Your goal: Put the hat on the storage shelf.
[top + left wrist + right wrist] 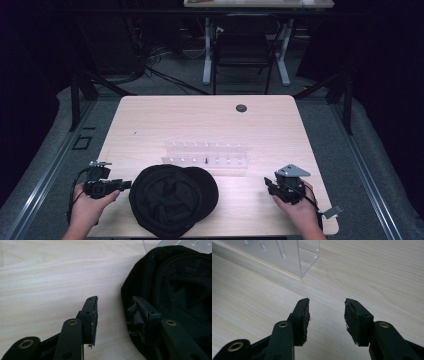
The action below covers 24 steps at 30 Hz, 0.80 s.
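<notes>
Cap [172, 199], black, lies upside down on the near middle of the pale wood worktop [150, 120], its hollow inside facing up and its brim toward the right. Just behind it sits a clear acrylic rack [205, 157], long side running left to right.

Left claw [125, 185] is held by the person's left hand [90, 207] at the near left corner of the worktop, pointing level toward the cap's left edge. In the left gripper view the left claw [113, 315] stands spread; one pad is over bare wood, the other is against the dark cloth of the cap [175, 290], whether touching it I cannot tell. Nothing is pinched between the pads.

Right claw [267, 184] is held by the right hand [300, 207] near the right front edge, well apart from the cap. In the right gripper view the right claw [325, 317] is spread over bare wood, with a corner of the rack [294, 255] ahead of it.
</notes>
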Each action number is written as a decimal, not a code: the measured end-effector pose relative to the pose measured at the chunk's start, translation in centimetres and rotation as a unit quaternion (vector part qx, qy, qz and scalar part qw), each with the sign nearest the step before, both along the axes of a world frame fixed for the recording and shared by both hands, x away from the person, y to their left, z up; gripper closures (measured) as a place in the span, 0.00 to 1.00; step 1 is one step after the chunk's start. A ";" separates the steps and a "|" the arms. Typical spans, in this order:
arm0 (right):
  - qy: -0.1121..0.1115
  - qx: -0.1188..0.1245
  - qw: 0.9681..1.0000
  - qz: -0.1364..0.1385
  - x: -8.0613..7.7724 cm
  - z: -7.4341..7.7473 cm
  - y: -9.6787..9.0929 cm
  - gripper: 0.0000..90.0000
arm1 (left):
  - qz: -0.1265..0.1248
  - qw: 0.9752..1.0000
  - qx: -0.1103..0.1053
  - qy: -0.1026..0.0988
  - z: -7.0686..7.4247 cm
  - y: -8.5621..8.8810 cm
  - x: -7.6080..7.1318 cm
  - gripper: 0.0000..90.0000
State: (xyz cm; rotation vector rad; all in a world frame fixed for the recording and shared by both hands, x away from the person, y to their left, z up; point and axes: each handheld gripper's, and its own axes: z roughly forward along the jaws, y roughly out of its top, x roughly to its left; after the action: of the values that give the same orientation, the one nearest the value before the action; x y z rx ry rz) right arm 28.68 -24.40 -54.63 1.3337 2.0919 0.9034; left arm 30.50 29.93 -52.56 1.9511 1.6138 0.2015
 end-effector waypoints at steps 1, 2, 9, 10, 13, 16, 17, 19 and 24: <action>0.000 0.002 1.000 0.002 0.0 0.0 0.0 0.61 | 0.004 1.000 -0.007 0.008 0.1 0.1 0.0 0.63; -0.001 0.002 1.000 0.002 0.0 0.0 0.0 0.61 | 0.007 1.000 -0.012 0.013 0.1 0.2 0.0 0.63; 0.001 0.004 1.000 -0.002 0.0 0.1 -0.1 0.61 | 0.007 0.999 -0.013 0.041 0.7 0.2 -0.1 0.62; 0.001 0.004 1.000 -0.002 0.0 0.1 -0.1 0.61 | 0.007 0.999 -0.013 0.041 0.7 0.2 -0.1 0.62; 0.001 0.002 1.000 -0.003 -0.1 0.1 -0.2 0.61 | 0.006 0.998 -0.019 0.052 1.2 0.0 -0.3 0.61; 0.000 0.004 1.000 -0.004 -0.1 0.1 -0.1 0.61 | 0.003 0.998 -0.022 0.062 1.3 -0.1 -0.4 0.62; 0.000 0.004 1.000 -0.004 0.0 0.0 -0.2 0.61 | 0.003 0.998 -0.018 0.068 1.3 -0.2 -0.5 0.62; 0.000 0.006 1.000 -0.002 0.0 0.0 -0.2 0.61 | 0.003 0.997 -0.023 0.076 1.3 -0.3 -0.5 0.62; 0.002 0.007 1.000 -0.003 -0.1 0.1 -0.2 0.61 | 0.007 0.996 -0.036 0.087 1.0 -0.3 -0.6 0.62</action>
State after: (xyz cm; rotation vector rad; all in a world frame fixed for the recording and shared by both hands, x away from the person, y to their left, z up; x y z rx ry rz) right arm 28.63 -24.61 -54.57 1.3482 2.0868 0.9161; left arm 29.88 29.58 -51.54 1.9493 1.7198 -0.0219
